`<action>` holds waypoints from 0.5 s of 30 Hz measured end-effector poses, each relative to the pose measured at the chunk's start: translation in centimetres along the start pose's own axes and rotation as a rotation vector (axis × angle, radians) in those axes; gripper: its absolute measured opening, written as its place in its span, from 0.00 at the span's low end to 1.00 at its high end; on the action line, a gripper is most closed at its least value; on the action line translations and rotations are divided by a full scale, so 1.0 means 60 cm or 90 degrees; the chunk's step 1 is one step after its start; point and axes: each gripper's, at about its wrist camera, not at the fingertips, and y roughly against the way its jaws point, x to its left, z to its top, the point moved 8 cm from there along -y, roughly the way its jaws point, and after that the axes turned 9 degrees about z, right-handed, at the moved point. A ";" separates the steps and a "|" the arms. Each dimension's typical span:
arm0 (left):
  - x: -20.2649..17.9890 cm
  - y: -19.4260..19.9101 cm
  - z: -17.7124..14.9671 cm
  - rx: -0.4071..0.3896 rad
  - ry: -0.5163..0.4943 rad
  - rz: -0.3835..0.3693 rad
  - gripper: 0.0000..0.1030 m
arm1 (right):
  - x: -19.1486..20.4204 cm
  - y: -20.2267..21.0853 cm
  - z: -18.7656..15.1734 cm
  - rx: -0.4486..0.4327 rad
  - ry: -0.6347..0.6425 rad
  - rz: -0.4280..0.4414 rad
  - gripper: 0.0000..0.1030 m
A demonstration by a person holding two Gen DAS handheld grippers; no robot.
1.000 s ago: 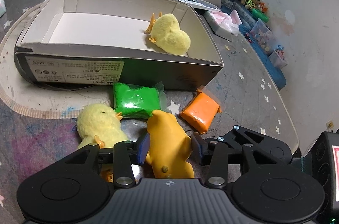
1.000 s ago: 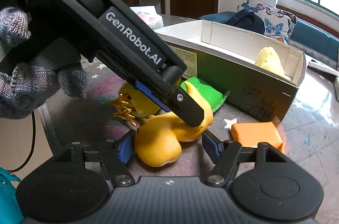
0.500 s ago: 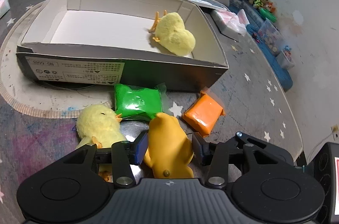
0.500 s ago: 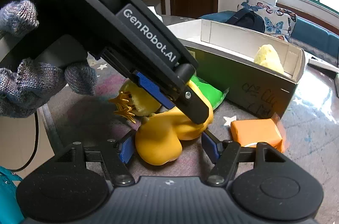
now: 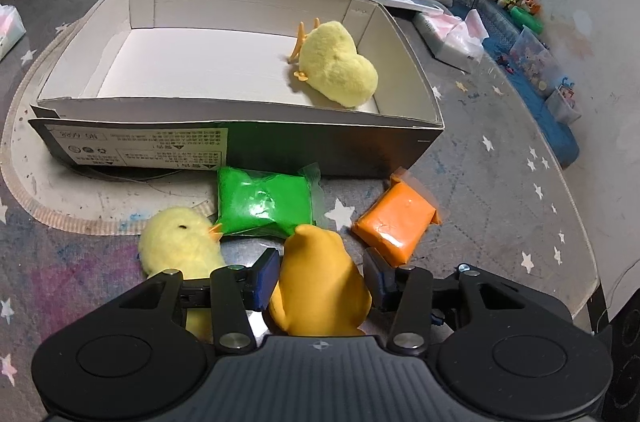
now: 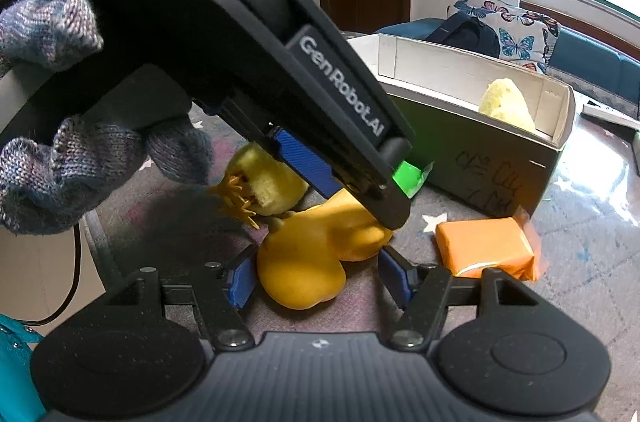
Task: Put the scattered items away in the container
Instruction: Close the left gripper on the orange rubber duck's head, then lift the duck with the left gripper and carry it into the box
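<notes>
An orange-yellow rubber duck point(image 5: 320, 286) lies on the table in front of the open cardboard box point(image 5: 240, 110). My left gripper point(image 5: 320, 274) is shut on it, both blue pads against its sides. In the right wrist view the duck point(image 6: 304, 270) also sits between the pads of my right gripper point(image 6: 316, 282), whose jaws are closing; a gap still shows at the right pad. The left gripper point(image 6: 360, 202) reaches down over the duck's head. A yellow plush chick point(image 5: 340, 70) lies inside the box.
A second plush chick point(image 5: 180, 242) lies left of the duck, touching the left finger. A green packet point(image 5: 264, 202) and an orange packet point(image 5: 396, 226) lie by the box's front wall. A gloved hand point(image 6: 60, 158) holds the left gripper. The table edge runs at the right.
The left gripper has tipped slightly, so the box sits lower in its view. The right gripper's pads have moved a little closer together around the duck. The duck stays where it was.
</notes>
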 end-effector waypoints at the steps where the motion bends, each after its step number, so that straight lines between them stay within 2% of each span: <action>1: 0.001 0.001 0.000 -0.001 0.002 -0.002 0.47 | -0.001 0.000 0.000 0.000 -0.002 0.001 0.63; 15: 0.012 0.032 0.001 -0.028 0.031 -0.039 0.44 | 0.012 0.005 0.011 -0.009 0.018 -0.006 0.63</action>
